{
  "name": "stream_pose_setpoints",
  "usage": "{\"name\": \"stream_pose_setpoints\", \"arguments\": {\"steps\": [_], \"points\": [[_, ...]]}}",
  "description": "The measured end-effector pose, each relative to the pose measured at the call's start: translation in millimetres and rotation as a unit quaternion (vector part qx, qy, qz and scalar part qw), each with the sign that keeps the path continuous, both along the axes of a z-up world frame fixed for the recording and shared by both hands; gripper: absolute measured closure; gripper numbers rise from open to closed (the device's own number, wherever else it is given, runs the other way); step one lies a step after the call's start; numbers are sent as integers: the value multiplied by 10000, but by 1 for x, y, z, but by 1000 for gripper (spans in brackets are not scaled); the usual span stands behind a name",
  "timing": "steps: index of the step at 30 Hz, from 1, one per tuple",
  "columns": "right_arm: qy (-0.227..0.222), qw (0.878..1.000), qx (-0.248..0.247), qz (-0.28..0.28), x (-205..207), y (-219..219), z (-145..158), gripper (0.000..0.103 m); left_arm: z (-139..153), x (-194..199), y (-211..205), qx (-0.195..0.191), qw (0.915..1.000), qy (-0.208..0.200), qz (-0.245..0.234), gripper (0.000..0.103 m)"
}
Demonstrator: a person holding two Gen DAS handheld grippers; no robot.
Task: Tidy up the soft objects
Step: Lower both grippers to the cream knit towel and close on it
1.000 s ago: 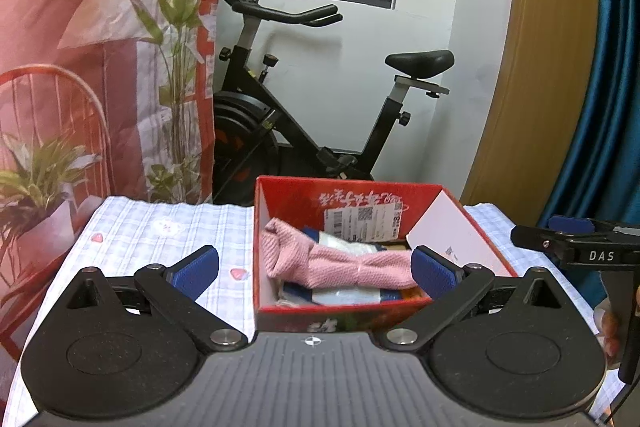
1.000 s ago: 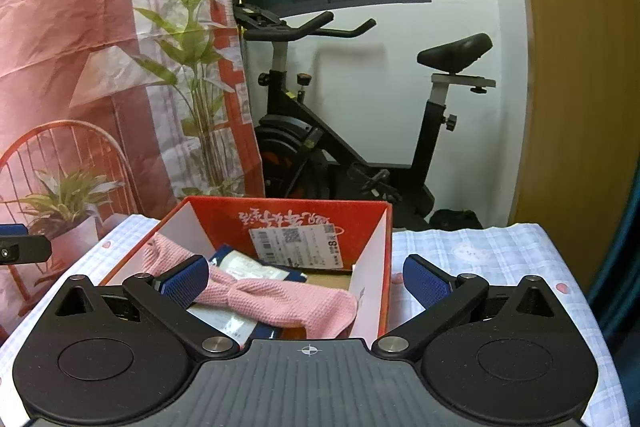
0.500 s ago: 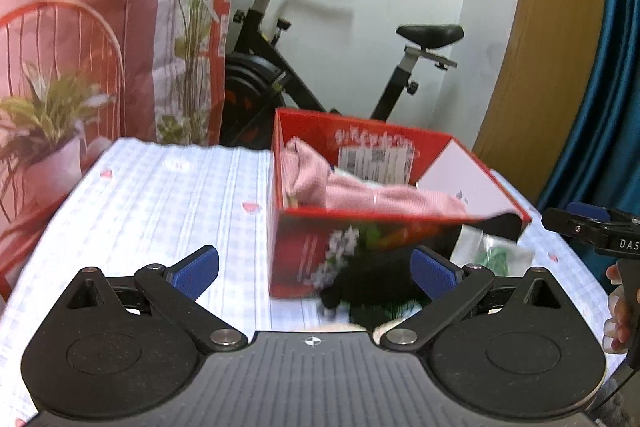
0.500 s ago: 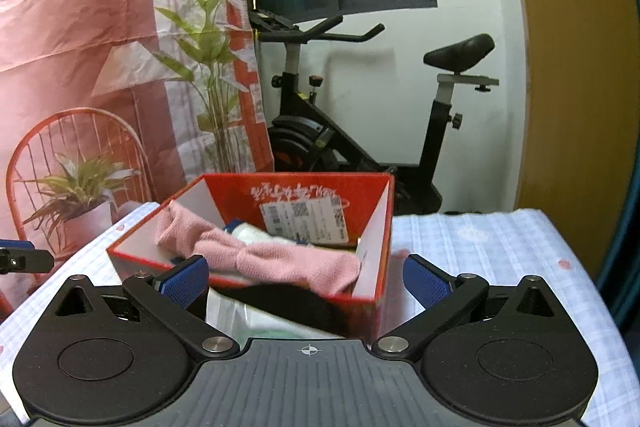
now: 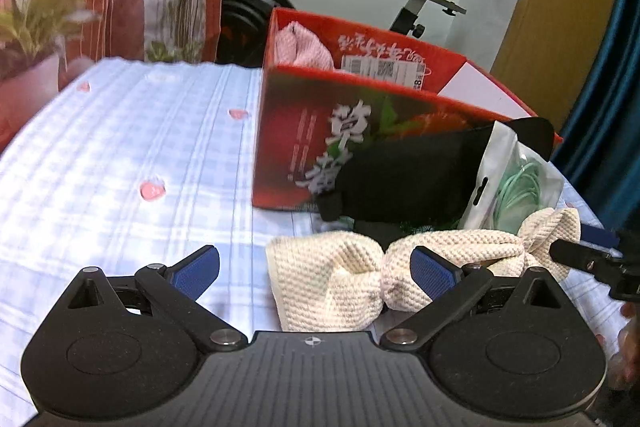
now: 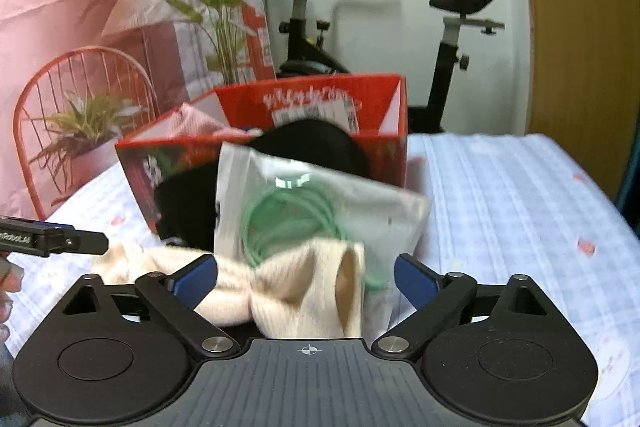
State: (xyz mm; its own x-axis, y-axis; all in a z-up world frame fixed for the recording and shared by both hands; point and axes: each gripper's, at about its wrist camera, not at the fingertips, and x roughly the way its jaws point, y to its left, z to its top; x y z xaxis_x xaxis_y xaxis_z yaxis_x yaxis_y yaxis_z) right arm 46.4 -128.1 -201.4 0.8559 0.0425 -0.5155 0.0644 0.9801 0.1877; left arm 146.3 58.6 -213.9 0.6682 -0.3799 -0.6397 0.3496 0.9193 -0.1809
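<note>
Straddling the cream headband (image 6: pixel 288 287), both wide-open tools grip nothing; only the right view shows its hollow end.

Black grippers (image 5: pixel 315 269), blue finger pads (image 5: pixel 199 271)

Hidden and blurred parts

The box (image 5: pixel 312 131) wall hid most of the pink cloth (image 5: pixel 300 45); the black item (image 6: pixel 316 143) covered the label (image 6: pixel 312 113); the bag (image 6: pixel 320 203) was blurred.
</note>
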Motion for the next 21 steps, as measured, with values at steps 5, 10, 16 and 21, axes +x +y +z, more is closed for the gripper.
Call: {"name": "stream_pose_setpoints", "arguments": {"steps": [5,10,16,21], "points": [[137,9997,188,-99,0,-2,-16,25,-10,5,-4,-31,10000,88,33,3],[230,9986,441,-180,0,-7,-26,44,-16,7,-10,-90,9998,181,3,22],[253,9974,644,-201,-2,-9,-34,58,-17,0,-15,-5,9999,137,-48,76],[232,9963,772,-311,-9,-12,-35,75,-18,-7,-8,84,9997,166,161,89]]}}
